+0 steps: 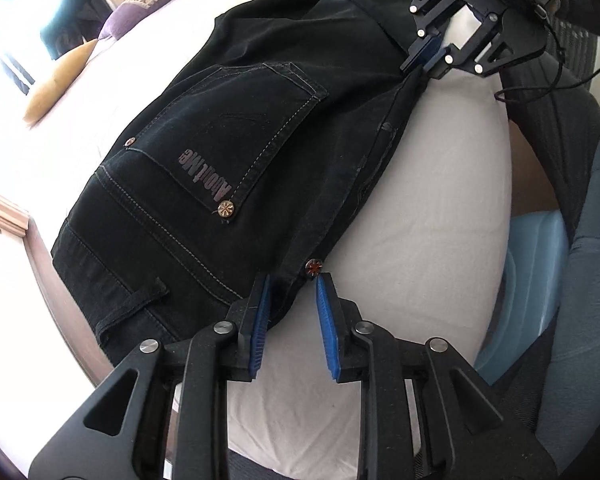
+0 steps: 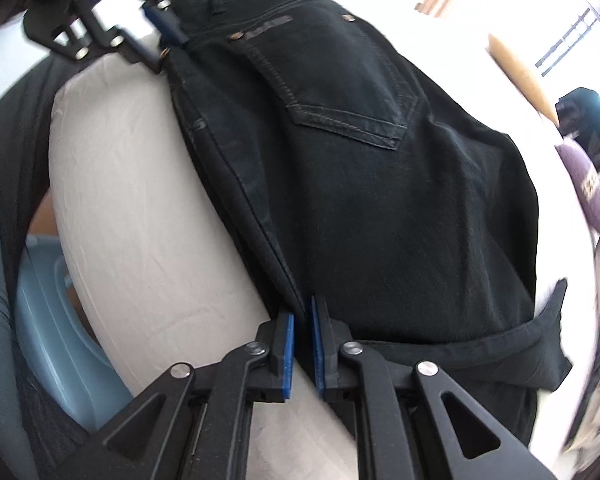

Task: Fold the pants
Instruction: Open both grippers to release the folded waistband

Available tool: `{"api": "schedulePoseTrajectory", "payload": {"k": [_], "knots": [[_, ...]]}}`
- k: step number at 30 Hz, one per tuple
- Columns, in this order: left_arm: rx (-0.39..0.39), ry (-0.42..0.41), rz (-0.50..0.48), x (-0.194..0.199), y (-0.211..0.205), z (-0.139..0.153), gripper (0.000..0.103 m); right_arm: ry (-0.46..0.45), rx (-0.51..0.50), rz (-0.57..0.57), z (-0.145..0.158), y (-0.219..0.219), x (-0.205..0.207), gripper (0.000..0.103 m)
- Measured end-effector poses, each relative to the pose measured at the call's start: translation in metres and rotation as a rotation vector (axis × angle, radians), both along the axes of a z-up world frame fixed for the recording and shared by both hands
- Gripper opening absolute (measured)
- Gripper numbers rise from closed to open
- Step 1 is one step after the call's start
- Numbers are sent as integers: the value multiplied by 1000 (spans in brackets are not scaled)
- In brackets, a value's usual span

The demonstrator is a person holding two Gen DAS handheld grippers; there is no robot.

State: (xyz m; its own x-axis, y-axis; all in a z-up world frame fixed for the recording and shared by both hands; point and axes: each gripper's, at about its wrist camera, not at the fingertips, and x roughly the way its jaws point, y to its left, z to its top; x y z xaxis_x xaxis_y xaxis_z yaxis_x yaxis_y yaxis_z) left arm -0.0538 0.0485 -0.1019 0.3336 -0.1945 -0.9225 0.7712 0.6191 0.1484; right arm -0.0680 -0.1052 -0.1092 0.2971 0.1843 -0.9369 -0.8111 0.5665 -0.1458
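The black pants (image 1: 228, 152) run out of sight at the top of the left wrist view, so the legs' far ends cannot be seen. In the right wrist view their lower right part leaves the frame. The pocket lettering (image 2: 269, 29) is too small and blurred there to read. Whether cloth sits between the right gripper (image 2: 302, 322) jaws cannot be told: the seam edge hides the narrow gap. The purple cushion (image 2: 588, 184) is smeared by blur, and the window (image 1: 16, 20) is washed out.
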Motion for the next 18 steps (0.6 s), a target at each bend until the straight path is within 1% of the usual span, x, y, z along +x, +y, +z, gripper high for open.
{"api": "schedulePoseTrajectory", "payload": {"k": [1,2,3,5,7,9,11,12,13,14,15,16,17,18], "knots": [[-15,16,22,0,3,7,25,11,25,-20,4,-4,1,30],[-27,23,44,1,7,15,25,21,51,-33,8,-7,1,55],[-40,17,63,2,9,23,25,13,74,-44,14,-11,-1,65],[-96,-4,112,9,11,42,25,0,129,-79,24,-16,1,65],[-177,-18,174,25,8,57,25,-7,196,-139,34,-18,11,65],[-235,-34,217,45,-2,60,25,-4,260,-195,37,-18,20,65],[-254,-40,238,64,-17,52,25,0,276,-234,32,-14,26,65],[-264,-26,252,73,-25,42,25,21,276,-251,25,-13,28,65],[-257,-2,267,81,-31,29,25,52,258,-273,15,-13,32,65],[-220,22,276,88,-37,12,25,77,228,-296,4,-13,34,65],[-180,48,286,94,-42,-4,25,83,227,-312,0,-15,34,65],[-174,54,294,95,-42,-16,25,81,248,-321,0,-20,32,66],[-206,45,301,95,-39,-16,25,83,255,-326,2,-23,30,66],[-232,64,321,97,-34,-14,25,84,258,-328,4,-27,27,66]]}}
